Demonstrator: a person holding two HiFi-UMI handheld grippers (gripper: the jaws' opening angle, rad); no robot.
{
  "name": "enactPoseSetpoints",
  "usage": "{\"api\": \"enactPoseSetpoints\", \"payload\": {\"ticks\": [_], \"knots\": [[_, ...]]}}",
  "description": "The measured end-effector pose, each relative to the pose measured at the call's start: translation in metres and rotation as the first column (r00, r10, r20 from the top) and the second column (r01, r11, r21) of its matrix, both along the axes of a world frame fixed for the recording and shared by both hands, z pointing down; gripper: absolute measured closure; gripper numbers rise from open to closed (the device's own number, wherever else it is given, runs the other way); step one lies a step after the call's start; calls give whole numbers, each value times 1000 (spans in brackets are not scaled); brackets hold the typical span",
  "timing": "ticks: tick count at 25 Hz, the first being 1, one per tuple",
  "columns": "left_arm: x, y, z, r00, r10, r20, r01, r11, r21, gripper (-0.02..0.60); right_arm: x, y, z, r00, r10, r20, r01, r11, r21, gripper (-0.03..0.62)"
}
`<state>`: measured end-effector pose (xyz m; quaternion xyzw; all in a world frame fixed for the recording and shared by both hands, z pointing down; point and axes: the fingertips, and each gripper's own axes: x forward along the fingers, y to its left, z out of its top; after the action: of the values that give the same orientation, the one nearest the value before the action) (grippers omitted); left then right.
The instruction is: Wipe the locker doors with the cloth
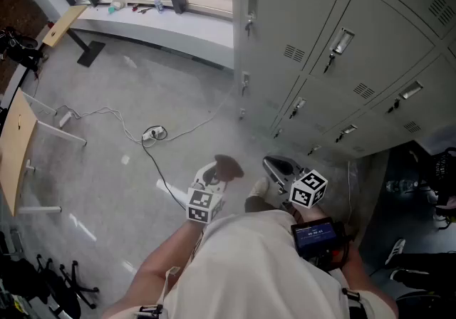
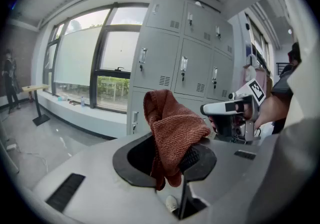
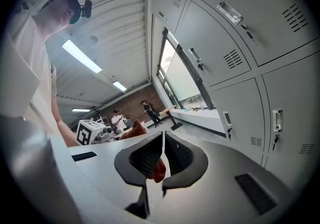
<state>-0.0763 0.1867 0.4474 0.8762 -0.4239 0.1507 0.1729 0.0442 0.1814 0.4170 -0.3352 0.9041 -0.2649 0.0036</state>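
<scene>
A rust-brown cloth [image 2: 172, 128] is bunched between the jaws of my left gripper [image 2: 167, 160], which is shut on it. In the head view the cloth [image 1: 229, 165] hangs over the floor, a short way from the grey locker doors [image 1: 342, 61]. My right gripper [image 1: 276, 166] is held beside it on the right, nearer the lockers. Its jaws [image 3: 163, 155] stand almost together with nothing held. In the right gripper view the locker doors [image 3: 235, 63] rise on the right, and the cloth [image 3: 136, 129] shows on the left.
A cable and power strip [image 1: 153, 134] lie on the grey floor. A window sill [image 1: 135, 6] with small bottles runs along the back. A wooden desk [image 1: 14, 147] stands at the left. Dark gear and a bottle [image 1: 402, 186] sit at the right. People [image 3: 150, 112] stand far off.
</scene>
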Motion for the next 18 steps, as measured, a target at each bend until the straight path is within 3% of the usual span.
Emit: {"api": "enactPoseSetpoints", "payload": {"ticks": [3, 7, 13, 18], "knots": [[35, -65, -12, 999, 40, 10, -40, 998, 50, 503, 30, -49, 3, 1000, 29, -1, -29, 1000, 2, 571], [75, -124, -13, 997, 74, 14, -74, 995, 62, 503, 63, -97, 4, 999, 44, -8, -44, 999, 3, 571], [117, -163, 5, 991, 124, 43, -125, 992, 16, 502, 91, -135, 15, 997, 66, -27, -67, 997, -36, 571], [121, -193, 25, 996, 90, 13, -89, 995, -42, 502, 89, -159, 25, 997, 25, -69, -29, 998, -63, 571]]}}
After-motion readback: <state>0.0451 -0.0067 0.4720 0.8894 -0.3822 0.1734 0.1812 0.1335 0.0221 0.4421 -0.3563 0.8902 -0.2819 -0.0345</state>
